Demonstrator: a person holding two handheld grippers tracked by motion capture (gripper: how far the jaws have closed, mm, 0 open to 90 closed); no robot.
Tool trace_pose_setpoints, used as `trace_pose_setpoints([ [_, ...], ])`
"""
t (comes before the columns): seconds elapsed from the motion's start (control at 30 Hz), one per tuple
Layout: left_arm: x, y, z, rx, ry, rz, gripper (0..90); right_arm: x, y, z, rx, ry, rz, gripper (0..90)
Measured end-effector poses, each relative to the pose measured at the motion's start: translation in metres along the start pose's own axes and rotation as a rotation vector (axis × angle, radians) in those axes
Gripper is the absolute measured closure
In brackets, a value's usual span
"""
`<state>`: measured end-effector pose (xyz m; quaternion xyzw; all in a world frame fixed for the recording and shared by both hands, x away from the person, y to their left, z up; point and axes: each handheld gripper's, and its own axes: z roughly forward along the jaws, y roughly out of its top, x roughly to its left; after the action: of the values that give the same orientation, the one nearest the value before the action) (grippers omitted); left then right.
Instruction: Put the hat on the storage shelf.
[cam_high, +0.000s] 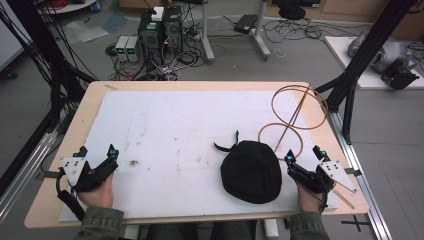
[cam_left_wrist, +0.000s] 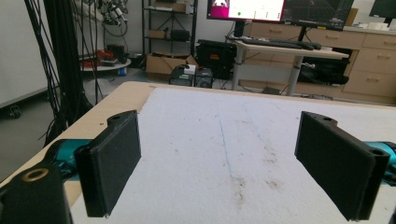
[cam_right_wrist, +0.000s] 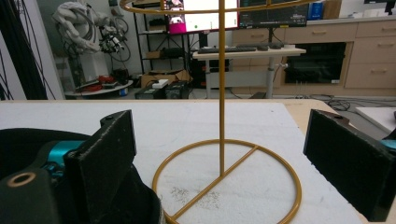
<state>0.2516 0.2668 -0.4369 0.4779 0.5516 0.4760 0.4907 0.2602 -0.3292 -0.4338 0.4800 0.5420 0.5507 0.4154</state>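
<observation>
A black cap (cam_high: 251, 171) lies crown-up and slightly slumped on the surface at about five o'clock, its strap curling out at eleven. Just beyond it, at one o'clock, a gold wire stand (cam_high: 289, 126) stands upright on its ring base.

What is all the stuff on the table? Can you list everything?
black cap: one, black, on the white mat near the person's right side, a small strap sticking out at its back.
wire stand: one, gold, a ring base with an upright rod and a ring on top, behind the cap at the right.
white mat: one, white with brownish stains, covering most of the table.
table: one, light wood.
left gripper: one, black with teal bits, jaws open, held low over the mat's left edge.
right gripper: one, black with teal bits, jaws open, beside the cap and facing the stand.
</observation>
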Motion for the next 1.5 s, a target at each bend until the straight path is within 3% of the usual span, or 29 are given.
trace_pose_setpoints([
  [0.37, -0.003, 0.000, 0.000, -0.001, -0.002, 0.020, 14.5, 0.002, 0.000, 0.001, 0.007, 0.014, -0.006, 8.3],
  [0.8, -0.007, 0.001, 0.002, -0.004, -0.023, 0.042, 14.3, 0.005, 0.000, 0.002, 0.019, 0.076, 0.012, 8.3],
  [1.13, -0.010, 0.001, 0.002, -0.001, -0.034, 0.054, 14.3, 0.016, 0.003, 0.003, 0.027, 0.170, 0.006, 8.3],
  [1.4, -0.008, 0.001, 0.003, 0.008, -0.035, 0.035, 14.3, 0.022, 0.007, 0.002, 0.030, 0.221, 0.003, 8.3],
  [1.5, -0.008, 0.001, 0.003, 0.007, -0.033, 0.032, 14.3, 0.023, 0.010, 0.001, 0.061, 0.273, 0.019, 8.3],
])
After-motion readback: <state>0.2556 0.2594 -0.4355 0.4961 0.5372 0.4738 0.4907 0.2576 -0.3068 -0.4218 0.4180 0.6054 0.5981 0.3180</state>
